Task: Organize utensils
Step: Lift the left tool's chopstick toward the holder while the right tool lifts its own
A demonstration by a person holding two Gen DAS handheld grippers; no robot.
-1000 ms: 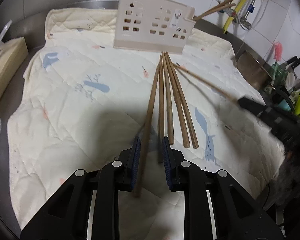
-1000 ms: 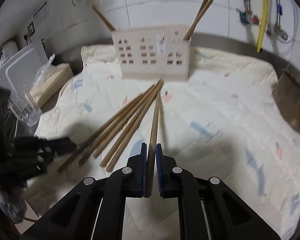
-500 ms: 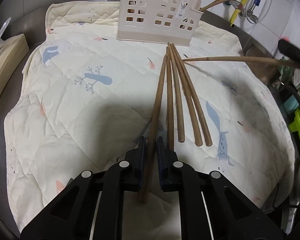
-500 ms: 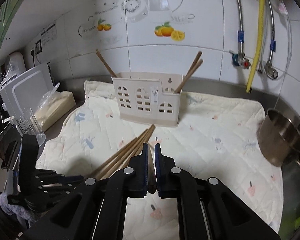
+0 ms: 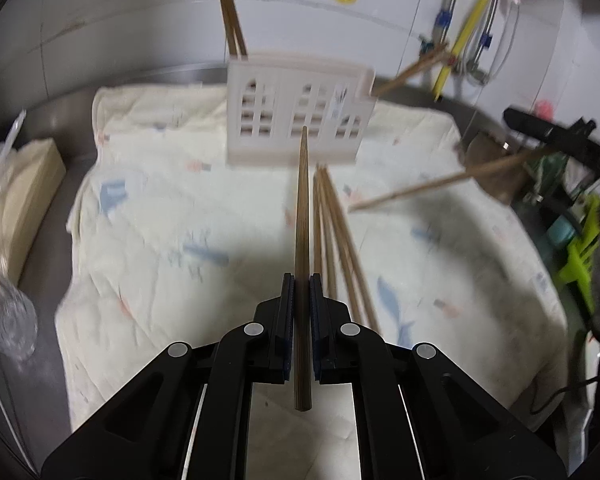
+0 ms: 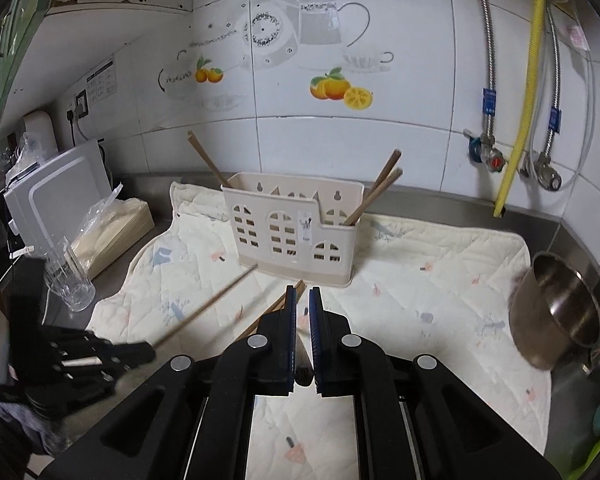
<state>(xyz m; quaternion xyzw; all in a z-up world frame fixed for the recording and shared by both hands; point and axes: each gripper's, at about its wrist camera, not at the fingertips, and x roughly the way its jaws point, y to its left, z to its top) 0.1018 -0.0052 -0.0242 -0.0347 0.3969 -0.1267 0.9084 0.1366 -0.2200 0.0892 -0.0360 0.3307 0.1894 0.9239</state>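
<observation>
My left gripper [image 5: 301,280] is clamped on a brown wooden chopstick [image 5: 302,208] aimed at the far cream plastic utensil caddy [image 5: 296,120]. My right gripper [image 6: 302,292] pinches another; only the left view shows its length [image 5: 448,180]. Loose chopsticks [image 5: 336,240] lie on the quilted mat [image 5: 160,200].

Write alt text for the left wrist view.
The left claw is shut on one wooden chopstick, aimed at a beige holder standing on a quilted cloth. More chopsticks lie on the cloth just right of it. At right, the right claw holds another chopstick in the air.
</observation>
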